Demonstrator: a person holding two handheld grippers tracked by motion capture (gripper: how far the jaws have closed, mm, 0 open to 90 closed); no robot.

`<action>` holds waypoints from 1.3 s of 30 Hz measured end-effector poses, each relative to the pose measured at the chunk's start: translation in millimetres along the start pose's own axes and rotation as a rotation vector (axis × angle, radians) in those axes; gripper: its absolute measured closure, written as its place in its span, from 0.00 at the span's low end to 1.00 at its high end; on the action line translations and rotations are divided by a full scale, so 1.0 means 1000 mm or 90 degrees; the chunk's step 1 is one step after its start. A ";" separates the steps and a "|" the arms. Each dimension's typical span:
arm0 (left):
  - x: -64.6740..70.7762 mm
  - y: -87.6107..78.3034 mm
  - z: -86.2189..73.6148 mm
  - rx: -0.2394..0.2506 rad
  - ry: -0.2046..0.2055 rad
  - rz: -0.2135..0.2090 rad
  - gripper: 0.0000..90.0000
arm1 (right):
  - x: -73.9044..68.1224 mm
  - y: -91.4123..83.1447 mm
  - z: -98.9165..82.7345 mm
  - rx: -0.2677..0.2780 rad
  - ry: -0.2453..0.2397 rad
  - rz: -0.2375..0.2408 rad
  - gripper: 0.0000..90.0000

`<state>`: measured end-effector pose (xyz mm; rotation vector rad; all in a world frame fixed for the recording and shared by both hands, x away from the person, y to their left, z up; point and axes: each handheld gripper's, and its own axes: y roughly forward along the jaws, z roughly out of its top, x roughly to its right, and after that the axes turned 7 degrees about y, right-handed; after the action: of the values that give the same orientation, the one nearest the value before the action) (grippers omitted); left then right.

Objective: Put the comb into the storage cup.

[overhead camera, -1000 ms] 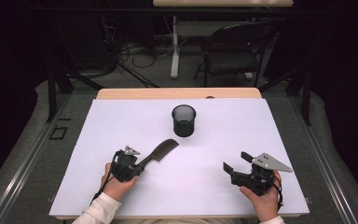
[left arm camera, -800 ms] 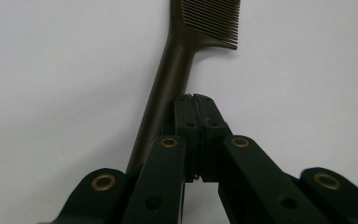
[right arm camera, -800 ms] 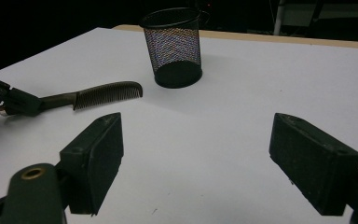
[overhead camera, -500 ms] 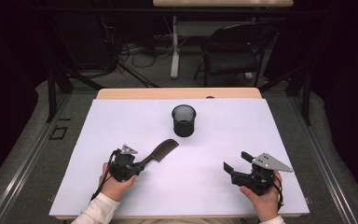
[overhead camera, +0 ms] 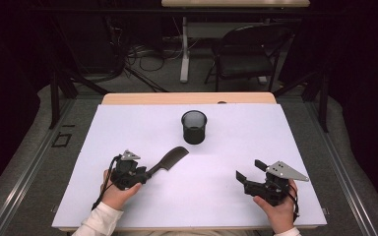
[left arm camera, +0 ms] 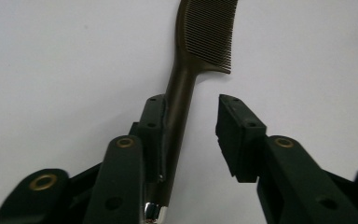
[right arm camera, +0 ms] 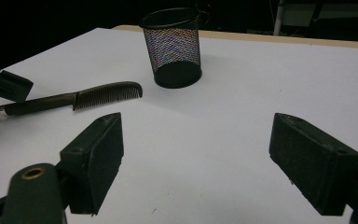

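Comb [left arm camera: 186,88] handle end partly hidden behind just-opening left tool [left arm camera: 191,121], loose between parted jaws

the high view looks forward and down from above the person's side, far enough to see the whole white worktop [overhead camera: 128,128]. the left gripper view sits very close, looking down along its claw at the comb [left arm camera: 182,79]. the right gripper view looks low across the worktop, and shares that comb [right arm camera: 74,100] and the black cup [right arm camera: 173,46] with the high view.
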<state>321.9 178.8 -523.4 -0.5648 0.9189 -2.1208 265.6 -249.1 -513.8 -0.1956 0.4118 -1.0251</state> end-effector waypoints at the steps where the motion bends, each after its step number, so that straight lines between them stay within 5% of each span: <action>1: 0.000 0.000 0.000 0.000 0.000 0.000 0.67 | 0.000 0.000 0.000 0.000 0.000 0.000 0.20; 14: -0.001 -0.007 0.005 0.005 0.022 0.004 0.56 | 0.000 0.001 0.000 0.000 0.000 0.000 0.20; 28: -0.013 -0.017 0.015 0.045 0.049 -0.011 0.48 | 0.000 0.001 -0.001 -0.007 0.003 -0.003 0.20; 31: -0.013 -0.018 0.017 0.037 0.048 -0.017 0.45 | 0.000 0.001 -0.001 -0.005 0.002 -0.004 0.20; 34: -0.015 -0.015 0.020 0.000 0.041 -0.058 0.36 | 0.000 0.001 -0.001 -0.006 0.000 -0.003 0.20; 39: -0.016 -0.013 0.023 -0.016 0.056 -0.048 0.28 | 0.000 0.001 -0.001 -0.006 0.001 -0.002 0.20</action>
<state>340.3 187.1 -500.8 -0.5311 0.9885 -2.2195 266.2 -248.7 -514.8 -0.2046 0.4179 -1.0271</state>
